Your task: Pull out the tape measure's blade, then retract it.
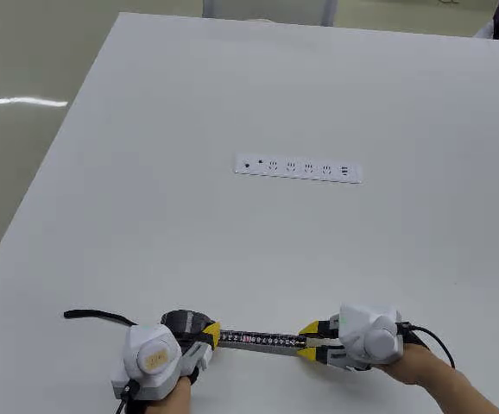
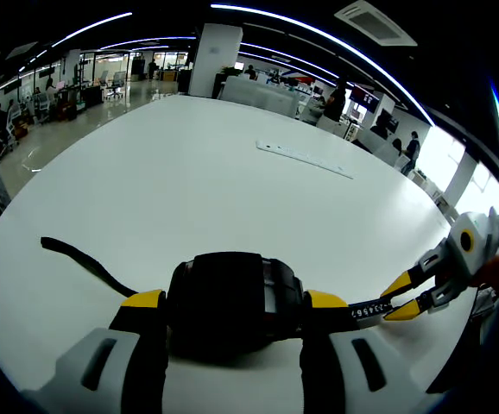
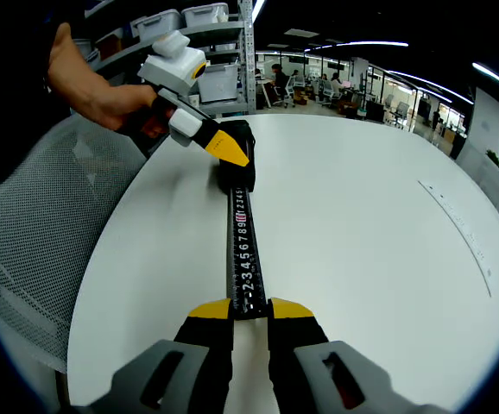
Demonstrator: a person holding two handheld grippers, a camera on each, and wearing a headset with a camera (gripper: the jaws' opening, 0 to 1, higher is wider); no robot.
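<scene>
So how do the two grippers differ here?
The left gripper clamps the black tape measure case; the right gripper pinches the end of the blade. The left's jaws stand wide apart around the case, the right's nearly together. Both are shut on parts of one tape measure.

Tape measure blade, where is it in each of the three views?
Head view: blade bottom centre, lying left to right.
Left gripper view: blade lower right, beside the black case.
Right gripper view: blade centre, running up from the bottom.
Shared landmark: the white power strip.
</scene>
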